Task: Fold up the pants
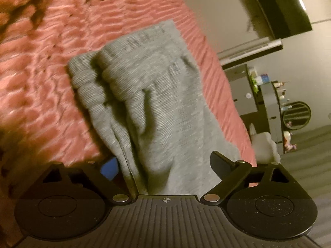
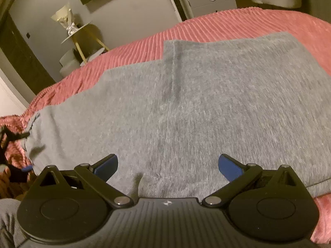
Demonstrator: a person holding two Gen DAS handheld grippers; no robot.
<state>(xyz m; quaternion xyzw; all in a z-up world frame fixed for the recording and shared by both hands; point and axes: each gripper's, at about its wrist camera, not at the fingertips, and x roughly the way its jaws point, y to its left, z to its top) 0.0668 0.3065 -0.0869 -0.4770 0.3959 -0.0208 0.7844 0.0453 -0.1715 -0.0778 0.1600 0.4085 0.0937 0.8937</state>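
Grey pants (image 2: 206, 107) on pink bedspread (image 2: 227, 20) | left claw (image 1: 165, 165) spread | right claw (image 2: 167, 165) spread

Grey pants (image 2: 206, 107) lie on the pink ribbed bedspread (image 2: 206, 23).

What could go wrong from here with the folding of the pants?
1. The pants are bunched into deep ridges in the left wrist view; folding now would likely trap the creases.
2. Both the left gripper and right gripper are open with cloth between the fingers; a close might pinch several layers and drag the stepped edge further askew.
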